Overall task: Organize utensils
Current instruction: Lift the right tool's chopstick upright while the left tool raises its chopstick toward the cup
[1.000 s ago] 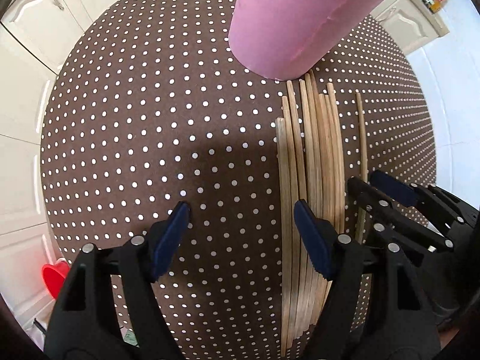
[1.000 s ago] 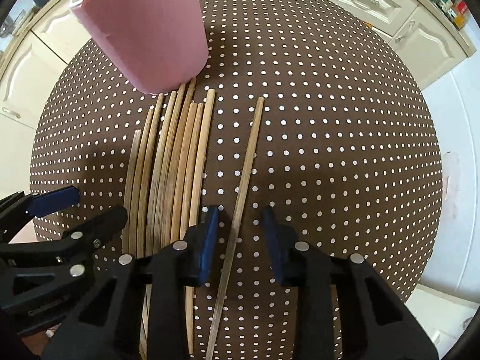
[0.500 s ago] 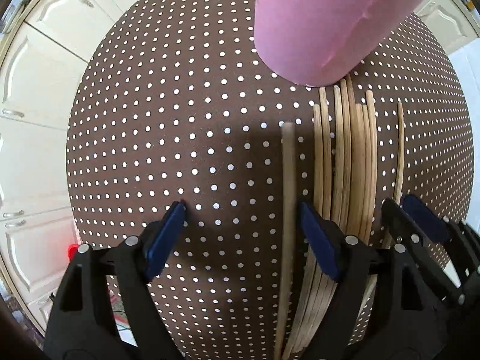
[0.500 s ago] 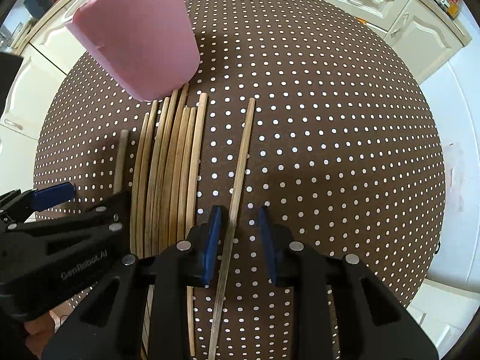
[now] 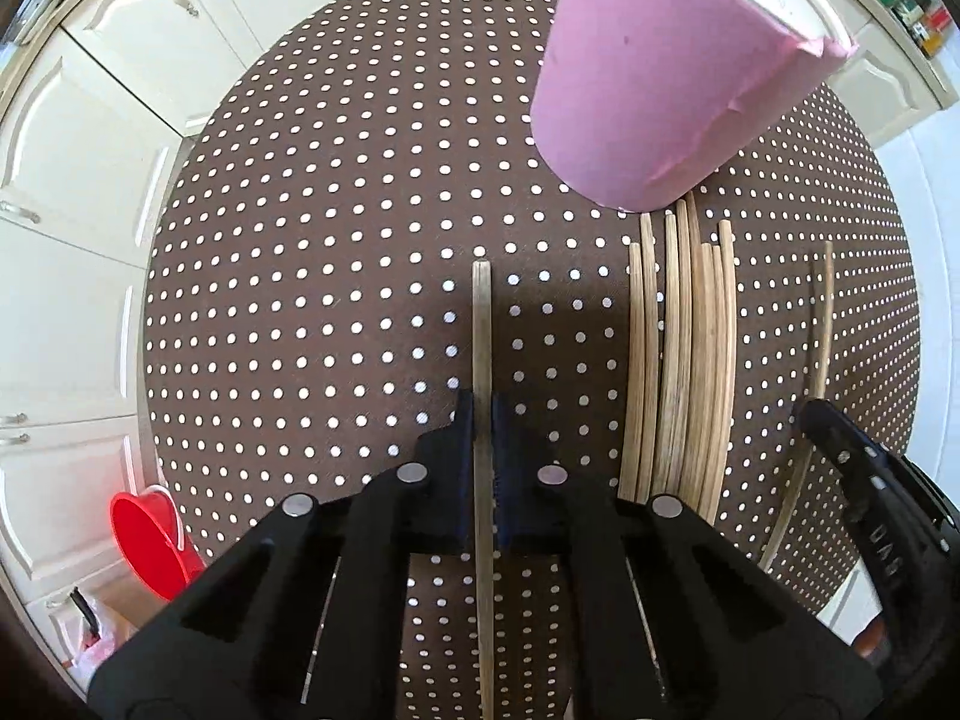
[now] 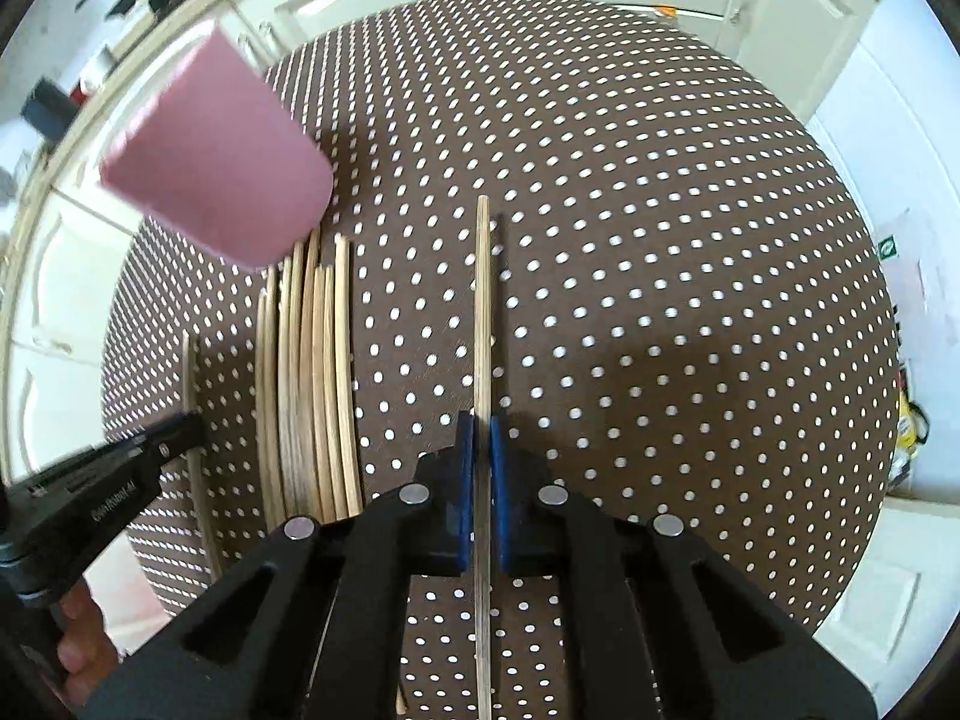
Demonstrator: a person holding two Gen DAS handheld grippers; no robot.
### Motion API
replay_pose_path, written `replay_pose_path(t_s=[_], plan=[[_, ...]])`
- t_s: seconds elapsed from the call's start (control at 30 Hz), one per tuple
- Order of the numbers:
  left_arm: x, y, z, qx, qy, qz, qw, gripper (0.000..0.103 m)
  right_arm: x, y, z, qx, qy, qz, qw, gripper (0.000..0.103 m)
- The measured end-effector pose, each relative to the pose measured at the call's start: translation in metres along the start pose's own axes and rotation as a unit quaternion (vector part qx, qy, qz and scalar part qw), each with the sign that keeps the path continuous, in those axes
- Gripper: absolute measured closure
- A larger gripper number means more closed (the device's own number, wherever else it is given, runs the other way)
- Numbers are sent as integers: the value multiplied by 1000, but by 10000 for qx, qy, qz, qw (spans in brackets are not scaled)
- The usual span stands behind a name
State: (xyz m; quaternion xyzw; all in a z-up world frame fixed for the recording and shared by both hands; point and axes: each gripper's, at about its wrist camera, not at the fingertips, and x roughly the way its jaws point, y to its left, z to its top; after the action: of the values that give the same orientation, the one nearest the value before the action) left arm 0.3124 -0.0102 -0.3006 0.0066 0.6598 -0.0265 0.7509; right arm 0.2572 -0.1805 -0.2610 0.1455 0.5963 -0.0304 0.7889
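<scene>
Chopsticks: bundle [image 5: 678, 360] lying beside the pink cup [image 5: 666, 72]
Left gripper [image 5: 482, 420]: just clamped onto one chopstick [image 5: 482, 324]
Right gripper [image 6: 482, 426]: just pinched another chopstick [image 6: 482, 300]

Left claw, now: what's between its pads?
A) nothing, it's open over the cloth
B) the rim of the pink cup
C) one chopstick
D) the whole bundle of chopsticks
C: the left claw is shut on a single chopstick, which runs straight out between the pads, apart from the bundle of chopsticks lying beside it below the pink cup.
</scene>
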Motion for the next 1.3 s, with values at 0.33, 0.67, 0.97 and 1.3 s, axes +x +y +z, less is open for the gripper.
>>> replay_pose_path(t_s=[0.33, 0.67, 0.97, 1.3], plan=[[-41, 10, -16, -485, -453, 144, 9977, 97, -53, -25, 12, -6, -692, 455, 9966, 98], [-137, 55, -43, -741, -1245, 132, 9894, 97, -90, -4, 9, -251, -1284, 761, 9885, 98], [-192, 57, -41, -790, -1793, 64, 9806, 97, -121, 16, 7, -455, -1759, 847, 9797, 98], [-232, 60, -32, -895, -2214, -13, 9711, 97, -172, 24, 26, -528, -2500, 913, 9625, 98]])
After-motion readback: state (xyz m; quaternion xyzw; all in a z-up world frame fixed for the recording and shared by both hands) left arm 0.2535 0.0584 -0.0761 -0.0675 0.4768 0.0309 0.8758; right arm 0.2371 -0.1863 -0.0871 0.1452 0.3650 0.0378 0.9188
